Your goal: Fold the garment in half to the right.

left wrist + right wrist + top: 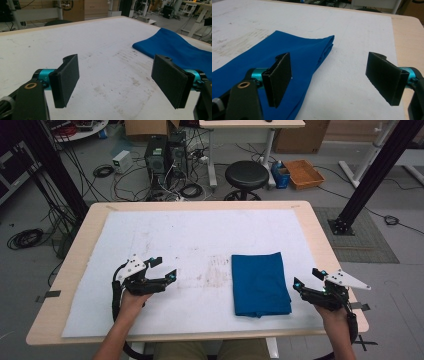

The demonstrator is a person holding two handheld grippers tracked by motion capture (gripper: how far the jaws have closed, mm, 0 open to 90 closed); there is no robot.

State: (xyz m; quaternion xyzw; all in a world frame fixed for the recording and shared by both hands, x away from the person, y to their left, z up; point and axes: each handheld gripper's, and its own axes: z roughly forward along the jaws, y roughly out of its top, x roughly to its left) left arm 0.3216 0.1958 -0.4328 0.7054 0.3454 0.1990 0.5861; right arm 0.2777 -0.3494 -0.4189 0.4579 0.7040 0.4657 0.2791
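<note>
A folded blue cloth [259,283] lies flat on the white mat [190,240], right of the middle. My left gripper [165,268] hovers over the mat well to the cloth's left, open and empty. My right gripper [308,277] is just off the cloth's right edge, open with nothing between its jaws. In the left gripper view the blue cloth [180,48] lies ahead at the right, beyond the left gripper [120,83]. In the right gripper view the blue cloth [287,57] stretches under the left jaw, and the right gripper [332,80] is open over bare mat.
The mat covers a wooden table [75,250], whose bare right edge [409,37] runs beside my right gripper. Grey smudges [212,270] mark the mat's middle. Beyond the table stand a black stool [246,176], computer towers [165,155] and floor cables.
</note>
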